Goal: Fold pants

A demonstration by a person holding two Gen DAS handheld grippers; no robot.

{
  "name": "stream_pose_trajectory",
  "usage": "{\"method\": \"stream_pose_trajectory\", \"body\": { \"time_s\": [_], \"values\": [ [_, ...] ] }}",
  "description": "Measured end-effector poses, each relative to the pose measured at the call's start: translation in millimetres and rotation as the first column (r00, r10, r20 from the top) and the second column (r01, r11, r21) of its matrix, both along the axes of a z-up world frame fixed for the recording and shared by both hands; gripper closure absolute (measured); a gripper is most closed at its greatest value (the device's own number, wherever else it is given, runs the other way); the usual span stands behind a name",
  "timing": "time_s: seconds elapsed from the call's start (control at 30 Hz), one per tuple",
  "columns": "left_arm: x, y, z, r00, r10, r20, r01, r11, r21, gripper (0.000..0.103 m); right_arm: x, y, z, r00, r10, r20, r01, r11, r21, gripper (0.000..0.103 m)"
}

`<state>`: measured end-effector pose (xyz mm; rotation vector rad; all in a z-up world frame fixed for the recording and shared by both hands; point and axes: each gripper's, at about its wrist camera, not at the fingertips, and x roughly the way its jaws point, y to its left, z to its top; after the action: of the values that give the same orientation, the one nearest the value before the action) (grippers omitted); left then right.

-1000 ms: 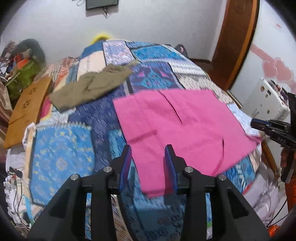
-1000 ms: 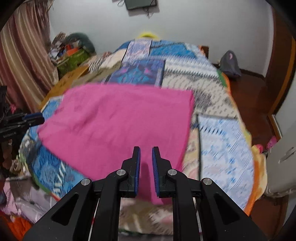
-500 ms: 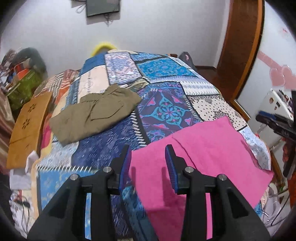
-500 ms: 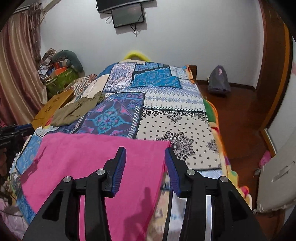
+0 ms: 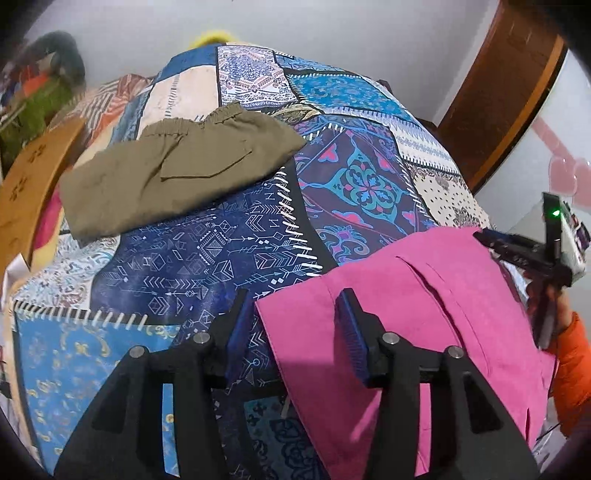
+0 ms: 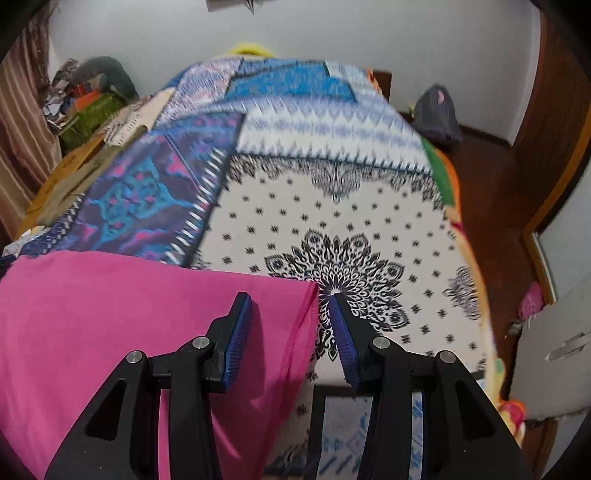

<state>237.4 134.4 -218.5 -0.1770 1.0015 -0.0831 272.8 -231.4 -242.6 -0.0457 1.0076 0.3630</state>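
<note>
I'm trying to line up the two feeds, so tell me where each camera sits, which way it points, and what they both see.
Left wrist view: rides on the left gripper, looks along its open fingers up the patchwork bed at the olive pants; the right gripper and an orange sleeve show at the right edge.
Right wrist view: rides on the right gripper, faces up the bed toward the far wall; only its own open fingers show.
Shared: the pink pants, each gripper at one corner, and the bedspread.

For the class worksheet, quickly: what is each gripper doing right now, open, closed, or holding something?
Left gripper: open, holding nothing, over a corner of the pink pants.
Right gripper: open, holding nothing, over the pants' other corner.
</note>
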Motion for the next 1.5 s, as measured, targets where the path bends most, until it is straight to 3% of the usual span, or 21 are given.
{"method": "stream_pose_trajectory", "body": {
  "time_s": [0.1, 0.2, 0.33, 0.43, 0.63, 0.77, 0.9, 1.13, 1.33, 1.5],
  "values": [
    [0.7, -5.0, -3.3, 1.0, -0.001, 0.01, 0.001, 1.0, 0.017, 0.056, 4.0, 0.3, -8.4, 0.999, 0.019, -0.038, -0.018, 0.999, 0.028, 0.064],
    [0.0, -10.7, -3.0, 1.0, -0.01, 0.024, 0.009, 0.998, 0.061, 0.056, 1.8, 1.6, -10.0, 0.999, 0.034, -0.042, -0.032, 0.999, 0.042, 0.092],
    [-1.2, -15.0, -1.1, 0.999, -0.009, 0.043, 0.004, 0.994, 0.113, 0.057, -2.7, 1.0, -3.1, 0.999, 0.014, 0.04, -0.014, 1.0, 0.014, 0.099],
    [0.5, -16.1, 0.8, 0.998, 0.002, 0.055, -0.012, 0.985, 0.172, 0.057, -3.3, -4.5, 6.9, 0.994, -0.017, 0.109, 0.019, 1.0, -0.016, 0.1],
    [2.9, -8.1, 8.3, 0.997, 0.059, 0.053, -0.07, 0.966, 0.247, 0.059, -2.3, -7.8, 17.7, 0.998, -0.004, 0.065, 0.009, 0.997, -0.075, 0.1],
    [-9.6, -8.8, 35.0, 0.992, 0.067, 0.104, -0.088, 0.973, 0.214, 0.059, -16.7, -3.9, 40.9, 0.996, 0.033, 0.078, -0.033, 0.999, 0.002, 0.098],
    [-23.2, -27.2, 52.4, 0.993, 0.01, 0.118, -0.031, 0.984, 0.177, 0.059, -34.3, 17.2, 52.7, 0.991, 0.112, 0.072, -0.116, 0.992, 0.048, 0.097],
    [-48.2, -64.2, 33.9, 0.997, -0.061, 0.042, 0.052, 0.98, 0.191, 0.058, -77.3, 49.7, 38.5, 0.976, 0.219, 0.001, -0.219, 0.975, 0.032, 0.097],
    [-85.6, -59.2, 26.3, 0.999, -0.029, 0.014, 0.026, 0.985, 0.173, 0.058, -115.7, 37.5, 36.8, 0.975, 0.222, -0.014, -0.222, 0.975, -0.001, 0.097],
    [-122.2, -35.8, 46.5, 0.998, 0.053, 0.035, -0.057, 0.992, 0.113, 0.053, -138.7, 20.7, 60.7, 0.984, 0.174, 0.041, -0.175, 0.985, 0.007, 0.095]
  ]
}}
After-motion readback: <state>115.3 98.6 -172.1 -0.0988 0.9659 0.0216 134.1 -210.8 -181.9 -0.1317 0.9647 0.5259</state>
